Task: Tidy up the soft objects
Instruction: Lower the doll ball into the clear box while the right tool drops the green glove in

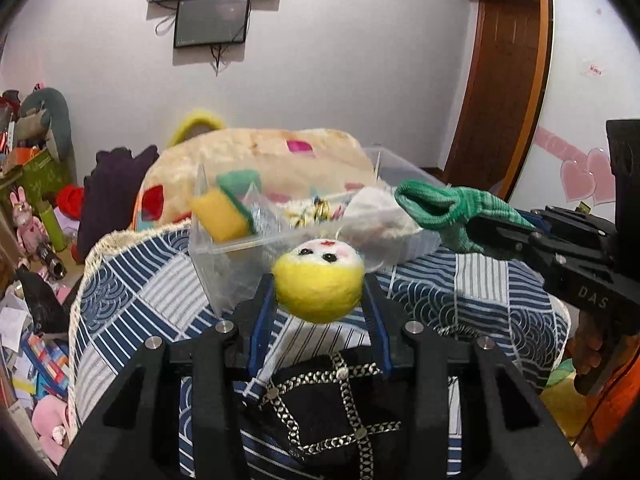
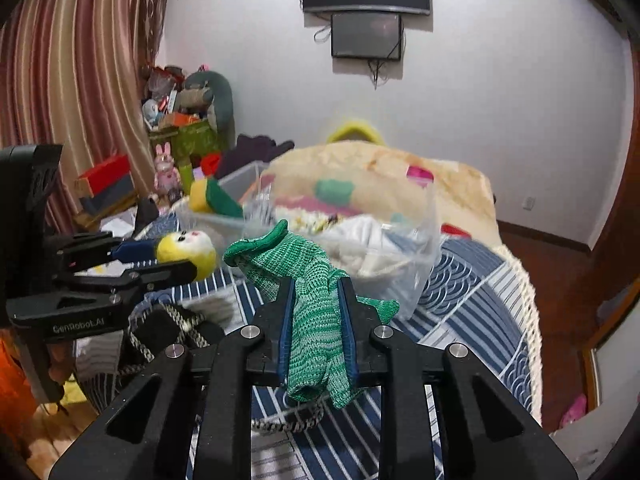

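The bed [image 1: 132,280] wore a blue patchwork cover, a clear plastic bin [image 1: 224,248] sitting on it, already part full. My left claw [image 1: 320,292] was clamped on a yellow felt doll head [image 1: 320,280]; my right claw [image 2: 316,312] pinched a green knit glove [image 2: 312,320]. Both hung just short of the bin, so I judged I was mid-carry: next, reach over the rim and release.

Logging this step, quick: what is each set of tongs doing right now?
Left tongs: closed on the yellow felt doll head.
Right tongs: closed on the green knit sock.
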A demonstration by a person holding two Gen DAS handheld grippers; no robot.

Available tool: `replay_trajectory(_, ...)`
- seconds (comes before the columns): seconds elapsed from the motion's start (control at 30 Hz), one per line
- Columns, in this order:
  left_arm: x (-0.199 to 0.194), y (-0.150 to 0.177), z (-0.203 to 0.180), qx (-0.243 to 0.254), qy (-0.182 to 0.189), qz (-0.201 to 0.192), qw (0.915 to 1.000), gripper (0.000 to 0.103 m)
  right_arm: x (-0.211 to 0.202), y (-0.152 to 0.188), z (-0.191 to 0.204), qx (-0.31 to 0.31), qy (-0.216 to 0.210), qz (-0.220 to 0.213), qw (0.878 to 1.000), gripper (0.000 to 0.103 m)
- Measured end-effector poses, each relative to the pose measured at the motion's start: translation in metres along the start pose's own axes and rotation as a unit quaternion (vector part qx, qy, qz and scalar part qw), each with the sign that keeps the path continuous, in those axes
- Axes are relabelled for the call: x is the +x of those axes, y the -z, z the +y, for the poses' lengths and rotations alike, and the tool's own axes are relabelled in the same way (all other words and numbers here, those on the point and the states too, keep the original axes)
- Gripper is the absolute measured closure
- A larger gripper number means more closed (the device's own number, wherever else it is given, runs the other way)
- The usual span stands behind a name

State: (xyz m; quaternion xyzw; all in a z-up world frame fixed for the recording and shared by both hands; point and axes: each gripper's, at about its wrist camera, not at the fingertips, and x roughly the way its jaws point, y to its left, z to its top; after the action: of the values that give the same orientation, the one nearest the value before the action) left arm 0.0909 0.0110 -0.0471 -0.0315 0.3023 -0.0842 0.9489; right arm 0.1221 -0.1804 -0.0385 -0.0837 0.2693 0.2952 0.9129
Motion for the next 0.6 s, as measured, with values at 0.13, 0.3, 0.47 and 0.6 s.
replay_trajectory(0.13,-0.009,-0.013,-0.001,0.002,-0.003,-0.023,0.9997,0.061,-0.004,-0.016,0.001,0.004,0.005,-0.029,1.0,0.084)
replay_trajectory(0.3,-0.016,-0.029,-0.001,-0.001,-0.01,-0.045,0.9989,0.061,-0.008,-0.031,-0.003,0.011,0.009,-0.056,0.998,0.084)
replay_trajectory(0.47,-0.014,-0.041,0.003,-0.007,-0.018,-0.055,0.9983,0.061,-0.009,-0.043,-0.005,0.014,0.014,-0.073,0.997,0.084)
replay_trajectory(0.6,-0.007,-0.048,0.007,-0.019,-0.016,-0.056,0.9982,0.061,-0.004,-0.05,-0.005,0.018,0.018,-0.077,0.997,0.084)
